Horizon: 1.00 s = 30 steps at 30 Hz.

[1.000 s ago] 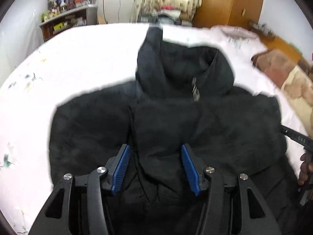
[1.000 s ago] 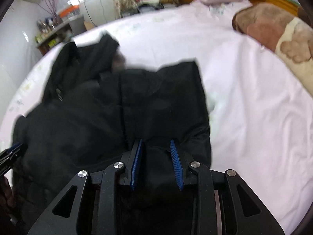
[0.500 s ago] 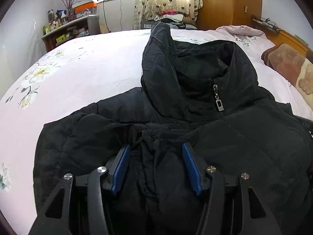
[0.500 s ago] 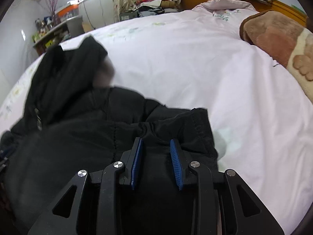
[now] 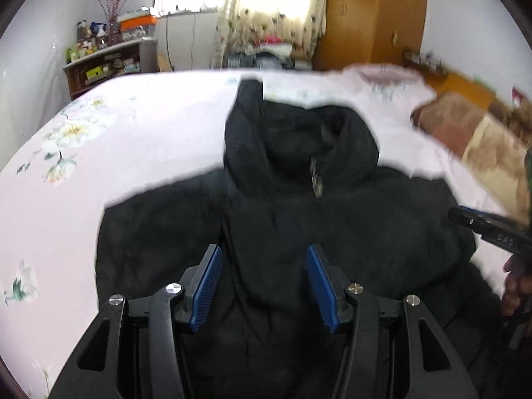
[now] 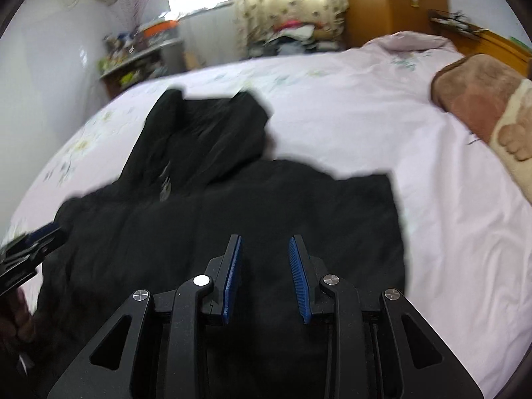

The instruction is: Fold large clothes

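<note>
A black hooded padded jacket (image 5: 299, 219) lies on the pale pink bed (image 5: 133, 139), hood pointing away, zipper pull at the collar. My left gripper (image 5: 262, 266) has its jaws spread around a bunch of the jacket's near fabric. My right gripper (image 6: 264, 262) also has black jacket (image 6: 232, 206) fabric between its blue pads (image 6: 232, 266), jaws partly apart. I cannot tell whether either grips the cloth. The right gripper shows at the right edge of the left wrist view (image 5: 482, 229). The left gripper shows at the left edge of the right wrist view (image 6: 26, 249).
A brown and cream blanket (image 5: 478, 139) lies at the bed's right side (image 6: 482, 99). A cluttered shelf (image 5: 109, 63), a curtained window and a wooden wardrobe (image 5: 372, 16) stand beyond the bed. Bare sheet (image 6: 449, 199) extends right of the jacket.
Both views have risen and tilted after dipping low half a second ago. The jacket has shifted and looks flatter, with blur from motion. The jaw gaps look unchanged.
</note>
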### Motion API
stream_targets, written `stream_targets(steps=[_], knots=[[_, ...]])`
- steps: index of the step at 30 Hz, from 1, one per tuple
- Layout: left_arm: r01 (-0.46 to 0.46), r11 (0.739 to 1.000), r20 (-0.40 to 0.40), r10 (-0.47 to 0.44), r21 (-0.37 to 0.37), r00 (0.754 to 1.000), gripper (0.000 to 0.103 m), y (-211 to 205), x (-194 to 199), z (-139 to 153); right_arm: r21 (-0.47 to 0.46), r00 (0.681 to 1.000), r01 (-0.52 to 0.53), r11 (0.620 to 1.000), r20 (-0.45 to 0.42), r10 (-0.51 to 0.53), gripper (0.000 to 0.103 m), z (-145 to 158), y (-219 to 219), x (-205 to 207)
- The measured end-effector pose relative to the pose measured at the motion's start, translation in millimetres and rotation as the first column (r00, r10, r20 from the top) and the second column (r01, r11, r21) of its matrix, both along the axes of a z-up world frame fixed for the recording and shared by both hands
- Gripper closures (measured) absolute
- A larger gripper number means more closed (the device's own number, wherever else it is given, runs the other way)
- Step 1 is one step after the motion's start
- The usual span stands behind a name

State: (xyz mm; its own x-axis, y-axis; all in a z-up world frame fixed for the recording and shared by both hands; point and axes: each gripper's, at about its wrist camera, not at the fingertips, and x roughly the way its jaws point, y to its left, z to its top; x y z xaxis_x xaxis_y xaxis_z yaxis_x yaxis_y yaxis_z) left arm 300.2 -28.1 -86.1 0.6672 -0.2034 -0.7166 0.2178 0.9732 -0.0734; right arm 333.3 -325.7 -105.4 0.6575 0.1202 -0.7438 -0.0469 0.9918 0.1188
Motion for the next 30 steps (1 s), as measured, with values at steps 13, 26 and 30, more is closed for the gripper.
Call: stream_targets(steps=[13,26,30], knots=[[-0.021,0.999,-0.046,0.022,0.028,0.999,0.051,5,-4,-13,-0.021,0.992,0.002,1.000,-0.128,-0.005,0.073,-30,13,8],[-0.124,0.991,-0.101,0.128,0.046,0.987,0.051,56,39,-27,-0.017,0.987,-0.089,0.996,-0.136,0.086,0.073,-45,63,14],[-0.108,0.994,-0.018,0.109,0.027,0.994,0.051,63,36,1,0.005,0.991,-0.074,0.997,-0.115,0.074,0.073,-30,60,9]])
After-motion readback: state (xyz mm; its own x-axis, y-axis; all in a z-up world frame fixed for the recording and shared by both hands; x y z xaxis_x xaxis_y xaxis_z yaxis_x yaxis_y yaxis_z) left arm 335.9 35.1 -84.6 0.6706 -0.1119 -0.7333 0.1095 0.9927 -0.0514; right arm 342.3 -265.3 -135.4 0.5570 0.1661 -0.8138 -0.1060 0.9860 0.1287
